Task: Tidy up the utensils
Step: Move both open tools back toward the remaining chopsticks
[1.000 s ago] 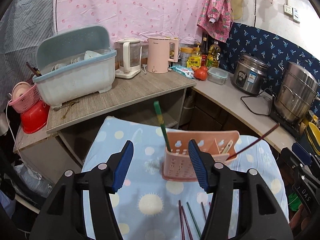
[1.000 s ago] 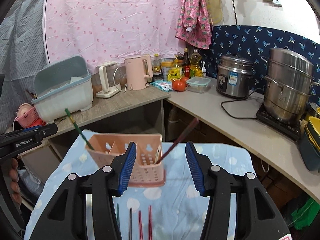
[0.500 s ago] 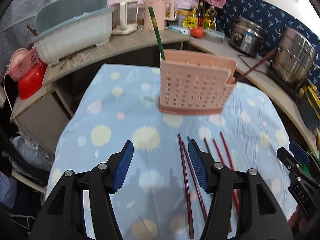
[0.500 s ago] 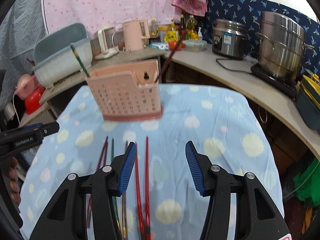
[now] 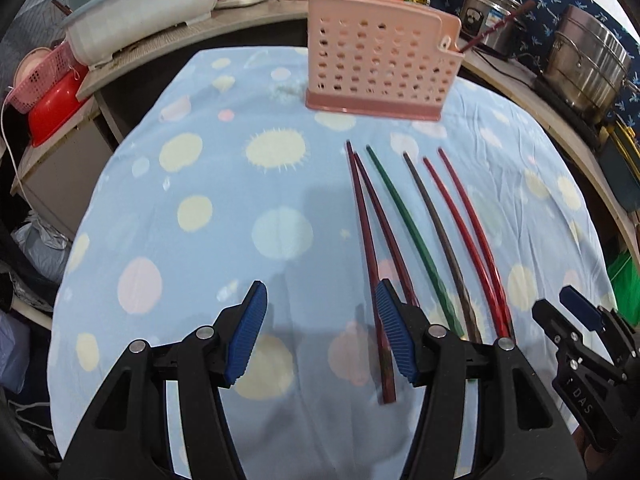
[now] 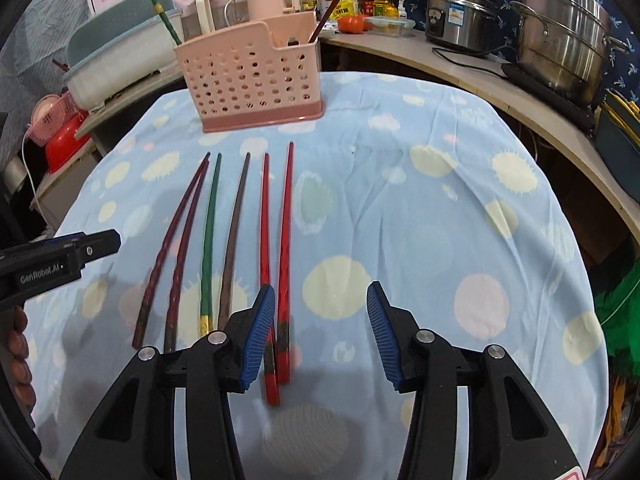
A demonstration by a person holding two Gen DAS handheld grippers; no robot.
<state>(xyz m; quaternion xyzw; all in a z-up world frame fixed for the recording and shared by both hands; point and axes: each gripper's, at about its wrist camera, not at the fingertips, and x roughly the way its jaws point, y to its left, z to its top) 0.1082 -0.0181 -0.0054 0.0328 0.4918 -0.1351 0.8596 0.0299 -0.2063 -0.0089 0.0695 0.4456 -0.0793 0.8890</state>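
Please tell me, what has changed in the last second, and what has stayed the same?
Both grippers pulled back from the pink utensil holder and tipped down toward the cloth. The left gripper and right gripper now hover over the near ends of the six chopsticks lying in a row. Nothing was grasped or released; both jaws remain open. The holder keeps its green chopstick and dark red chopstick.

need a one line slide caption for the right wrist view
Open right gripper hovers over six chopsticks laid side by side on a dotted blue cloth, pink holder behind.
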